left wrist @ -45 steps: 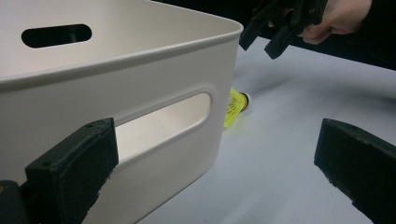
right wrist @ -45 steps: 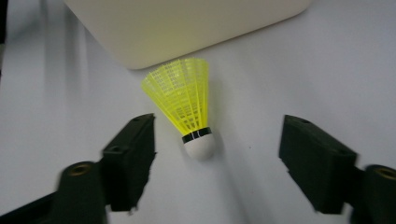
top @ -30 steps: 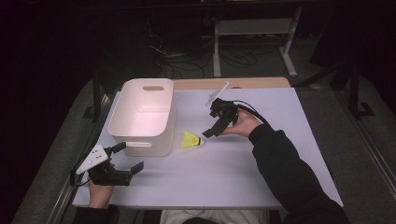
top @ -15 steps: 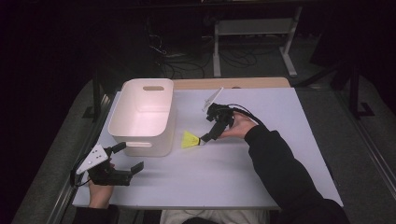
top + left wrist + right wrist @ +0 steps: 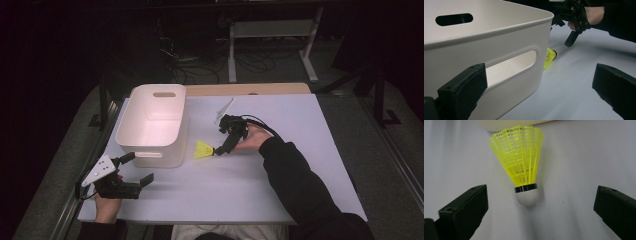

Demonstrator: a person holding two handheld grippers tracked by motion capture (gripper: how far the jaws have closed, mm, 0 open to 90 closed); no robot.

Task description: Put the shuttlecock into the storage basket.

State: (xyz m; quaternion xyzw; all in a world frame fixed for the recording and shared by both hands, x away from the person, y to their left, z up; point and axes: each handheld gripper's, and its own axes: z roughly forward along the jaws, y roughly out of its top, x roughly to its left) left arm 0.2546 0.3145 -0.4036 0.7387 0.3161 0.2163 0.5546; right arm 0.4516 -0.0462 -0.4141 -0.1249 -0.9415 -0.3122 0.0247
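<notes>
At the left of the high view, the person's left hand [image 5: 107, 202] rests at the near edge of the white counter [image 5: 300, 190], holding the left gripper [image 5: 134, 170] low and level. Its jaws are spread wide with nothing between them, aimed toward the near wall of a white bin [image 5: 152, 120] with handle slots, which stands just beyond it on the left half of the counter.

Just to the right of the bin, near its near right corner, a yellow shuttlecock [image 5: 203, 150] lies on its side on the counter. Its long axis runs left to right: the flared yellow skirt faces the bin, and the white cork tip [image 5: 527, 197] with a black band points right, toward the right gripper.

The right gripper [image 5: 223, 148] comes in from the right, tilted downward from a dark-sleeved forearm that reaches across the counter. Its jaws stand wide apart either side of the cork tip, not touching the shuttlecock.
</notes>
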